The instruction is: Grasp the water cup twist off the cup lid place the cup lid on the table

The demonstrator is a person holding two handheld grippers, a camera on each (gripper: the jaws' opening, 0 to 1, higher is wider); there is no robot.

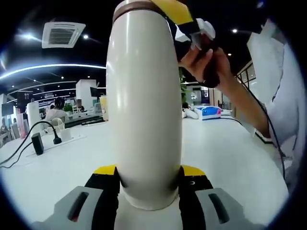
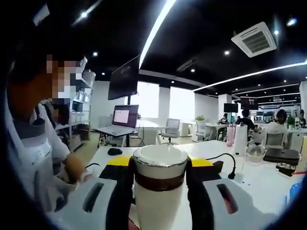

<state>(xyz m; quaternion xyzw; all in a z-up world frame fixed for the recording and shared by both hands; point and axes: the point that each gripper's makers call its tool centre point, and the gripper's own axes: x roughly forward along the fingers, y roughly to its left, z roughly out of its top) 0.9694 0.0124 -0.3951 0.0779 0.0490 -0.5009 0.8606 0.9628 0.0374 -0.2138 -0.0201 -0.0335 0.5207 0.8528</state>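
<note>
Left gripper view. The left tongs (image 1: 149, 179) are closed on the lower body of the water cup (image 1: 144, 110), a tall cream-white flask that stands up through the middle of the view; one yellow-tipped jaw presses each flank. At the upper end of the cup a brown band marks the cup lid (image 1: 136, 5), mostly cut off by the edge of the view. Beside the lid, a yellow-tipped jaw of the right tongs (image 1: 177, 12) reaches it, carried by the person's hand (image 1: 204, 60); a white sleeve (image 1: 283, 115) follows behind that hand. Beyond the cup lies the white surface (image 1: 72, 163). On it, to one side of the cup, a black power cable (image 1: 29, 134) runs to a plug; on the other side, farther back, sits a blue-and-white object (image 1: 207, 112) whose kind cannot be told. The cup body blocks the middle of the surface. Above the cup are a ceiling air vent (image 1: 62, 33) and strip lighting in an open office.

Right gripper view. The right tongs (image 2: 159, 179) are closed on the cup lid (image 2: 159, 167), its pale domed cap and brown band sitting between the two jaws; the cream body continues below the band. Behind the lid the same white surface (image 2: 259, 184) carries a black cable (image 2: 225, 160). Farther back from the lid stand a laptop (image 2: 122, 120), an office chair (image 2: 171, 129) and a hanging monitor (image 2: 123, 76). Seated people appear at distant desks.
</note>
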